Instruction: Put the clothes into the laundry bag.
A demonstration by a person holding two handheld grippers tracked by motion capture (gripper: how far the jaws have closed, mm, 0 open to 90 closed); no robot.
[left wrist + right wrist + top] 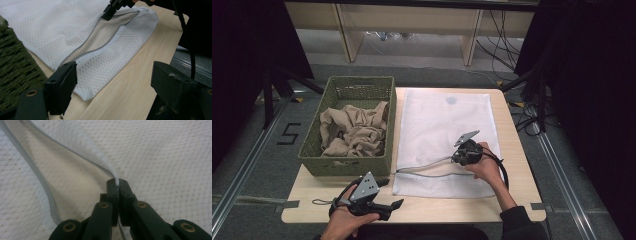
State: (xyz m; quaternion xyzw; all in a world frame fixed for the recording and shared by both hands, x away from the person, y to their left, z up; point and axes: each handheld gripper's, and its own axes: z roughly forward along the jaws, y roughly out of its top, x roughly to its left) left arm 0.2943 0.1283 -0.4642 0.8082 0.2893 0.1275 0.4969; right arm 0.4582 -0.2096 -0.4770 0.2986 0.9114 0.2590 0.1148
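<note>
A white mesh laundry bag (437, 125) lies flat on the wooden table (517, 165), its zipped mouth (424, 169) gaping near the front edge. My right gripper (454, 159) is shut on the upper lip of that mouth and holds it raised; in the right gripper view the jaws (118, 183) pinch the grey-edged fabric, with the bag's mesh (162, 157) behind. My left gripper (392, 193) rests open at the front left of the table with nothing between its fingers. The left gripper view looks across its wide-apart jaws (117, 87) at the bag (50, 27) and the right gripper (108, 13).
A green woven basket (347, 89) holding crumpled beige cloth (354, 132) stands on the table's left side, close beside the bag; its wall (15, 62) is near my left gripper. Beyond the table are shelf legs, cables and dark curtains.
</note>
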